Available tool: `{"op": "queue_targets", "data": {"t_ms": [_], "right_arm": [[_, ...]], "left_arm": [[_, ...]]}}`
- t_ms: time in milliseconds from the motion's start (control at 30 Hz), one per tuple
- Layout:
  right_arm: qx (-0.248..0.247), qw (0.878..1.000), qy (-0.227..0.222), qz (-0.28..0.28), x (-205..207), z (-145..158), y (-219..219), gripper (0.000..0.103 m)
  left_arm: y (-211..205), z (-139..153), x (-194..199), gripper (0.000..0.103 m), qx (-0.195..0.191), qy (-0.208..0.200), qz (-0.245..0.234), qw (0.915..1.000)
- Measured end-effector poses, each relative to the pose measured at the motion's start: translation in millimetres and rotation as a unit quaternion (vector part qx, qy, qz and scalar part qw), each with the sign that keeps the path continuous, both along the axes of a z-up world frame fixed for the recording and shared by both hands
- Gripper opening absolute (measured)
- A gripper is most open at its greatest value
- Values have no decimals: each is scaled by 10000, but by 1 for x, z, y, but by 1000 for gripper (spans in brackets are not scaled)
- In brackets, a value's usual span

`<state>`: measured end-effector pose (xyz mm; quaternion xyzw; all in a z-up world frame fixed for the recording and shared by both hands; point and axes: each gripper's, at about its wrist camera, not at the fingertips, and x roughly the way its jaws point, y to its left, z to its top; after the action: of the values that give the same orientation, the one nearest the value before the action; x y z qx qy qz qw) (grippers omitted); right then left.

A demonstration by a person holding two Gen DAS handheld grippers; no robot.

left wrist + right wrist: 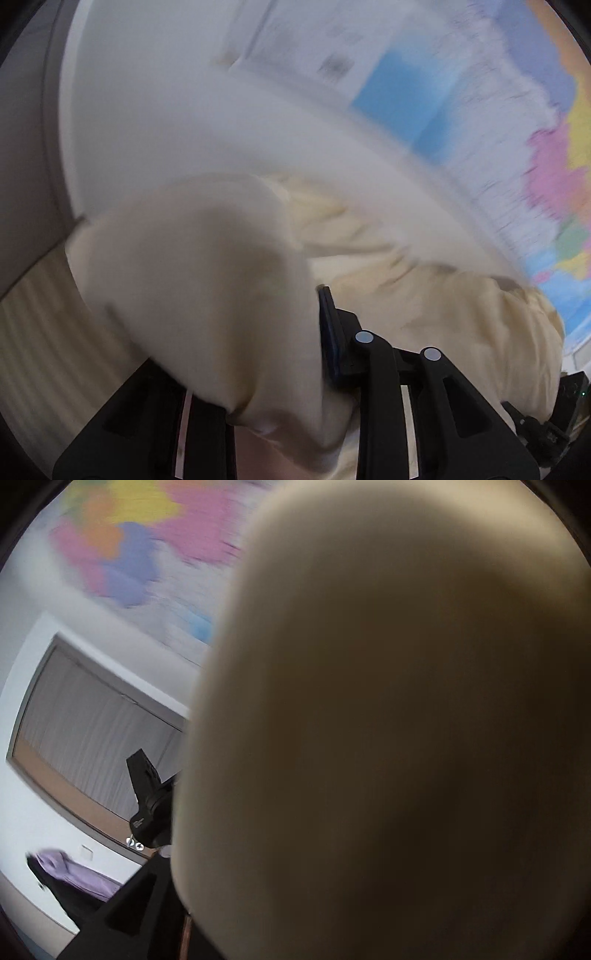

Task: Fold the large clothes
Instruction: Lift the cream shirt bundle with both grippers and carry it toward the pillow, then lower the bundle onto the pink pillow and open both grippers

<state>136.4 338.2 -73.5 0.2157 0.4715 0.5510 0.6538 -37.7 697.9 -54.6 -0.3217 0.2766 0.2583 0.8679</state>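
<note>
- Left tongs [280, 332] hold a bunched fold of the cream garment [424, 295], jaws narrowly parted.
- Right tongs [221, 812]: cloth drapes over them; grip unclear.
- Risk: the loose bulk sags and the fold goes crooked.

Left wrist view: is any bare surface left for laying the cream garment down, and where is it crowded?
A blurred white surface lies bare beyond the cream garment. Near the left gripper bunched cloth crowds everything; the right view is mostly blocked.

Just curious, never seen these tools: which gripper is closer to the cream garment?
Neither clearly. The left gripper has the cream garment bunched between its fingers; it drapes over the right gripper too.
</note>
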Motion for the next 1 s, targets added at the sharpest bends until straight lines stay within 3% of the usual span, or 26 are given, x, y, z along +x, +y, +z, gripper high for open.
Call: {"op": "queue_targets", "data": {"t_ms": [100,367,700,800,1000], "right_arm": [[-23,9998,175,8,-3,-12,-13,32],[-302,9993,209,78,-17,3,-48,50],[-667,9952,-705,90,-36,25,-94,53],[-883,9905,-1045,122,-33,30,-84,52],[-922,9890,-1144,183,-30,27,-91,52]], "left_arm": [[1,-10,-10,34,-130,-113,-1,9999],[-29,8,-7,45,344,373,15,9987],[-67,27,7,50,795,748,111,9940],[-79,34,11,54,874,785,93,9930],[-86,41,3,57,1089,874,129,9901]]}}
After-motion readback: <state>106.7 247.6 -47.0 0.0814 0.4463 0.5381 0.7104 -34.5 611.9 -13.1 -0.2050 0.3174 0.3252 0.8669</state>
